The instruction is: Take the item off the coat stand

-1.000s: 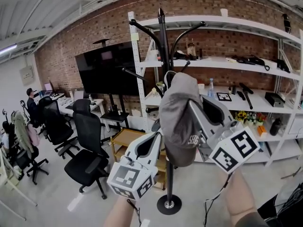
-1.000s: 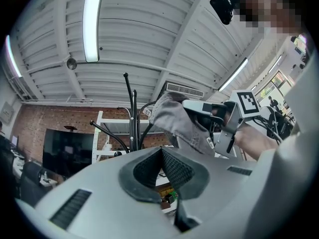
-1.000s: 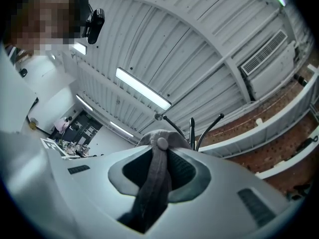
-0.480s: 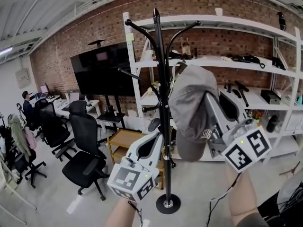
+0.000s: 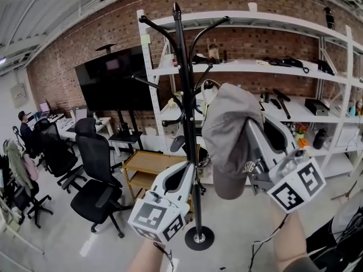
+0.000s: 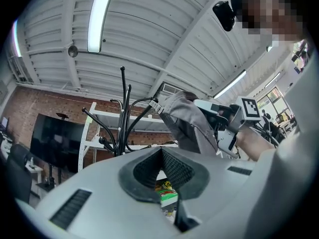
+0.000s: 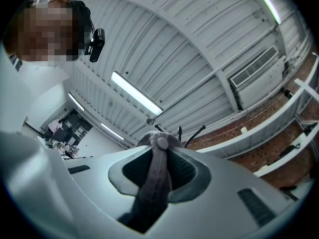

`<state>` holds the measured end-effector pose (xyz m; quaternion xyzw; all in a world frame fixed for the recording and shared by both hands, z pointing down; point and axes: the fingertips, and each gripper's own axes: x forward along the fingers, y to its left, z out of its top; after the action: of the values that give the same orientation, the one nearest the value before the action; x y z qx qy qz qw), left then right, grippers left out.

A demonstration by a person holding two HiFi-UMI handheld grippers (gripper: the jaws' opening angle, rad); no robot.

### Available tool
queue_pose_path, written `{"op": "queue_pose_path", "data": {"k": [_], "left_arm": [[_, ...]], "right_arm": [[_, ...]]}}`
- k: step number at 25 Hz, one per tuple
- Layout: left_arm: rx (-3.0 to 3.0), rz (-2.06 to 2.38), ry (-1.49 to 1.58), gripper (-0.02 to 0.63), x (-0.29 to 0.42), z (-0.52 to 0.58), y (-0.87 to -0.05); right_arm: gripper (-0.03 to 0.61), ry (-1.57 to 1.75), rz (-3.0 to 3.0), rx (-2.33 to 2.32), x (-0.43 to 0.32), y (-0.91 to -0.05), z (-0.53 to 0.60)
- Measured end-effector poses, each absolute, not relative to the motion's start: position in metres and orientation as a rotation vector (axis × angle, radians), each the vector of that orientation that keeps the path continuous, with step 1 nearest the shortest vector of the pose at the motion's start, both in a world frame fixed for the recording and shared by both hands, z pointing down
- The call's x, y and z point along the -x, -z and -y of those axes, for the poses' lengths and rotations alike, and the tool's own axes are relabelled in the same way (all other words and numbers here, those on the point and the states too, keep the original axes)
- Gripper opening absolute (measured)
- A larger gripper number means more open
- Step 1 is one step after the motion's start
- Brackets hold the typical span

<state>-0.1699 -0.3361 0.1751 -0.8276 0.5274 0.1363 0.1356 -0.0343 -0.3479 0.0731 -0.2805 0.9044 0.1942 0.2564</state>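
No readable text anywhere. Grey fabric cap (image 5: 229, 135) had a small white print (image 5: 248, 166) near its lower edge, too small and blurred to read. White marker cube (image 5: 296, 186) on the right gripper (image 5: 251, 128) showed black-and-white square patterns only, no letters or digits. Same for the second white cube (image 5: 157, 220) on the left gripper (image 5: 189, 166). Pale yellow note (image 5: 146, 38) stuck on the white shelf upright was illegible. Large black screen (image 5: 110, 78) was dark. Colourful box (image 6: 167, 195) in the left gripper view carried print that couldn't be made out.
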Motion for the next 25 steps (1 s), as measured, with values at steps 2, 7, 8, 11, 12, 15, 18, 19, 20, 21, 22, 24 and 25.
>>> {"op": "queue_pose_path", "data": {"k": [2,7,8,11,12,15,18,19,20,21,22,24,25], "left_arm": [[2.412,-1.522,-0.393,0.006,0.168,0.333,-0.181],[2.433,-1.513,-0.398,0.008,0.166,0.318,-0.185],[2.436,-1.512,-0.399,0.006,0.166,0.314,-0.186],[2.438,-1.513,-0.394,0.006,0.167,0.306,-0.189],[2.434,-1.511,-0.390,0.006,0.168,0.304,-0.190],[2.423,-1.514,-0.396,0.006,0.170,0.298,-0.185],[2.410,-1.512,-0.396,0.006,0.169,0.293,-0.176],[2.404,-1.508,-0.394,0.006,0.169,0.292,-0.172],[2.398,-1.507,-0.394,0.006,0.169,0.290,-0.168],[2.390,-1.506,-0.396,0.006,0.169,0.289,-0.165],[2.380,-1.506,-0.400,0.008,0.169,0.287,-0.162],[2.363,-1.504,-0.414,0.006,0.169,0.282,-0.158],[2.358,-1.501,-0.421,0.006,0.168,0.280,-0.156]], "right_arm": [[0.087,-0.515,-2.455,0.767,0.033,-0.078,0.343],[0.087,-0.514,-2.452,0.795,0.030,-0.079,0.333],[0.087,-0.518,-2.446,0.802,0.029,-0.077,0.331],[0.087,-0.522,-2.425,0.814,0.028,-0.071,0.327],[0.087,-0.522,-2.424,0.817,0.029,-0.071,0.327],[0.087,-0.534,-2.428,0.819,0.031,-0.068,0.325],[0.087,-0.547,-2.411,0.815,0.030,-0.056,0.321],[0.087,-0.559,-2.400,0.814,0.030,-0.049,0.318],[0.087,-0.576,-2.388,0.813,0.029,-0.042,0.315],[0.087,-0.592,-2.378,0.811,0.028,-0.037,0.313],[0.087,-0.604,-2.368,0.808,0.027,-0.032,0.310],[0.087,-0.604,-2.354,0.795,0.021,-0.030,0.307],[0.087,-0.599,-2.349,0.790,0.017,-0.031,0.305]]}}
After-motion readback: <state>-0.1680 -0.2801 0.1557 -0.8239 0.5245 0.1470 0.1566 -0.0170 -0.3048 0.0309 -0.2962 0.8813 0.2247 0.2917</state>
